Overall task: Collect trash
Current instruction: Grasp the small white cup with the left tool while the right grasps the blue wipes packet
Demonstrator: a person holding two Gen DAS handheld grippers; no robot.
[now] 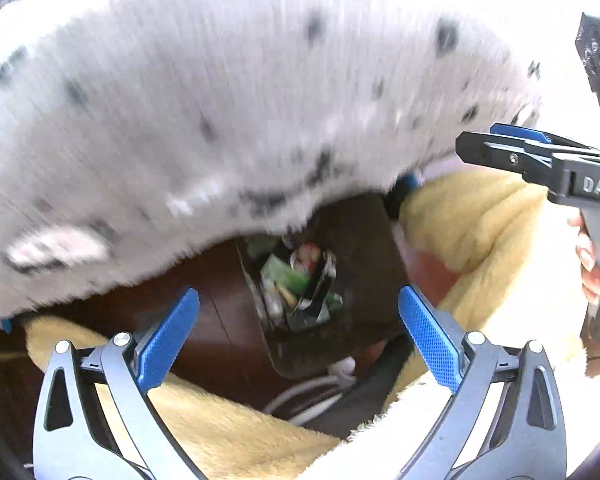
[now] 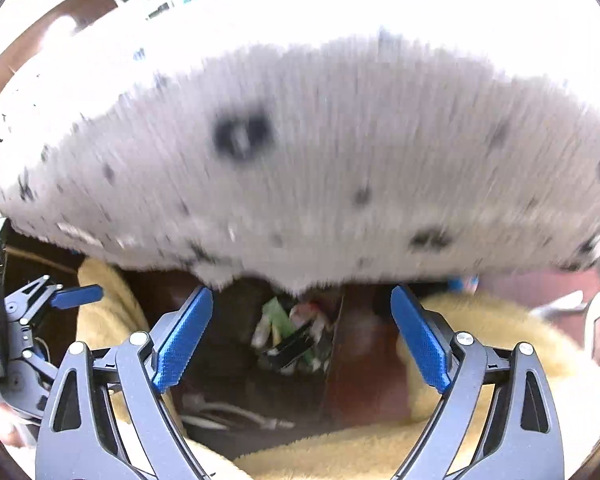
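A dark trash bin [image 1: 364, 240] stands on the floor below, holding several wrappers and scraps [image 1: 300, 284]; it also shows in the right wrist view [image 2: 292, 336]. My left gripper [image 1: 298, 340] is open and empty above the bin. My right gripper [image 2: 302, 340] is open and empty too, and it shows from the side at the right of the left wrist view [image 1: 496, 148]. My left gripper also shows at the left edge of the right wrist view [image 2: 60, 296]. The views are motion-blurred.
A white fluffy cover with dark spots [image 1: 220, 120] fills the upper half of both views [image 2: 320, 160]. A yellow fleece blanket [image 1: 480, 240] lies on both sides of the bin. White cables [image 1: 312, 396] lie on the brown floor near the bin.
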